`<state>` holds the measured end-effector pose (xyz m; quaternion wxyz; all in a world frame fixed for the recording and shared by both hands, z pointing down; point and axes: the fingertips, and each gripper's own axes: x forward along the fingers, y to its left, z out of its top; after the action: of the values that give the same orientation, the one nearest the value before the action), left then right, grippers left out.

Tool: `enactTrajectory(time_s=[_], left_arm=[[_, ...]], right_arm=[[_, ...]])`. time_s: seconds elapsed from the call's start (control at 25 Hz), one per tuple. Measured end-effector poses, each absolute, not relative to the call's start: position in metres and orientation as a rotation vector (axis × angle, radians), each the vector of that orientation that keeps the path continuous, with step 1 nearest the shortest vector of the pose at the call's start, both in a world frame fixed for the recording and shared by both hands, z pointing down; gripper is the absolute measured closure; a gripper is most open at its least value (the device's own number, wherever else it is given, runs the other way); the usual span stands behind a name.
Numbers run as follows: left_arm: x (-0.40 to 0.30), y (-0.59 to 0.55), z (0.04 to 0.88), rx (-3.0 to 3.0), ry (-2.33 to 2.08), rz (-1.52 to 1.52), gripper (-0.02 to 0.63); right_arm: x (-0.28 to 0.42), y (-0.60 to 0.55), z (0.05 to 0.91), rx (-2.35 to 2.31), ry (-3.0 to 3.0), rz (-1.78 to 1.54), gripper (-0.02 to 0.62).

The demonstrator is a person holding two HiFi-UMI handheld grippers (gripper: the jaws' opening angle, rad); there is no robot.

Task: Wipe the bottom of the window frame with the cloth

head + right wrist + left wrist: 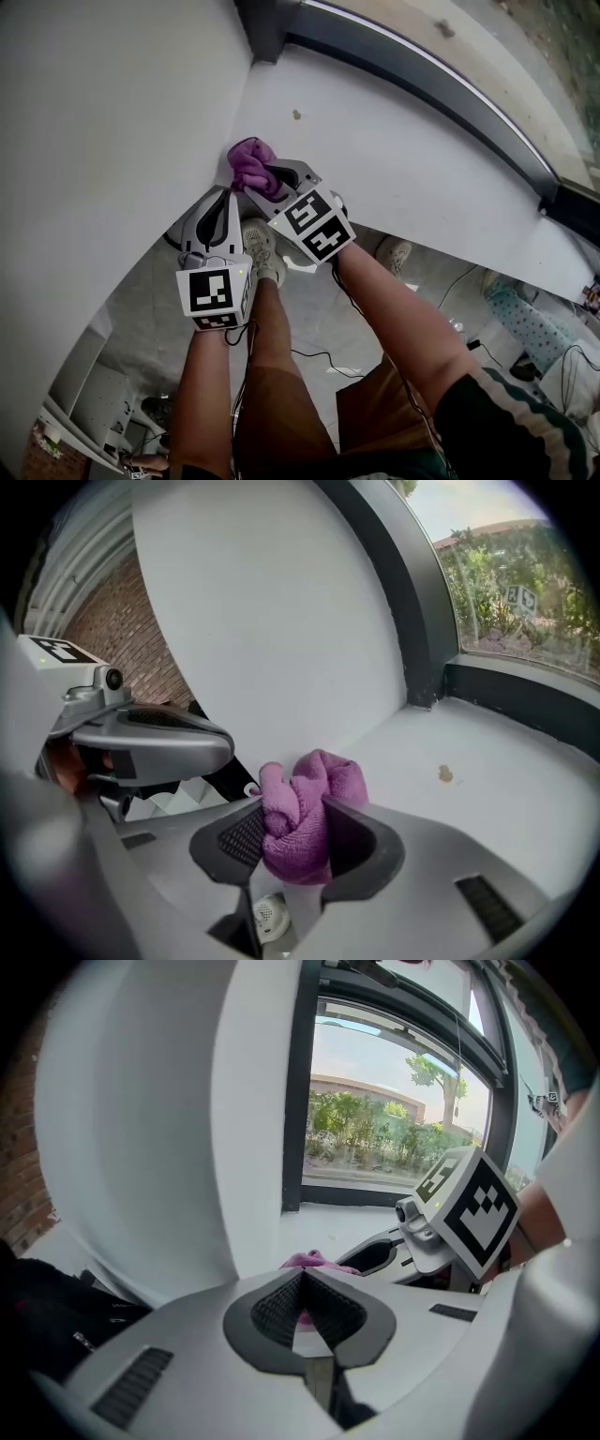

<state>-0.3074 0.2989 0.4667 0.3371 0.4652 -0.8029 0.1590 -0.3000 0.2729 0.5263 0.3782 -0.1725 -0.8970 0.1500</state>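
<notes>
A white wall [112, 122] fills the head view's left. Beside it the left gripper [228, 192] points toward 12 o'clock, its tip just beside the lower edge of the cloth [249, 161]. In its own view its fingers [272, 1309] are closed tip to tip, and a sliver of the purple cloth [314, 1260] shows through the gap behind the tips; whether it is pinched there I cannot tell. The cloth is bunched at the near left corner of the sill [375, 159], close against the wall. At 4 o'clock from the cloth, the right gripper [265, 180] points toward 10 o'clock and holds it. In the right gripper view the fingers [361, 841] clamp the wad [300, 808] between their pads, with folds bulging above them. A small brown speck [296, 114] lies on the sill at 1 o'clock from the cloth. The dark window frame [422, 75] runs along the sill's far edge toward 4 o'clock.
</notes>
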Motion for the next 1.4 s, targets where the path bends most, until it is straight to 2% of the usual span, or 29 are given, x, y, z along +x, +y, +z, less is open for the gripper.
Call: enactTrajectory(time_s=[0.84,1.4], left_arm=[[-0.34,0.22,0.46,1.277,-2.112,0.398,0.597],[-0.355,0.191,0.448,1.319,-2.144,0.437,0.597]], right_arm=[[-0.355,0.172,0.527,-0.319,-2.353,0.368,0.428],[-0.372,0.145,0.529,-0.216,-2.333,0.33,0.428]])
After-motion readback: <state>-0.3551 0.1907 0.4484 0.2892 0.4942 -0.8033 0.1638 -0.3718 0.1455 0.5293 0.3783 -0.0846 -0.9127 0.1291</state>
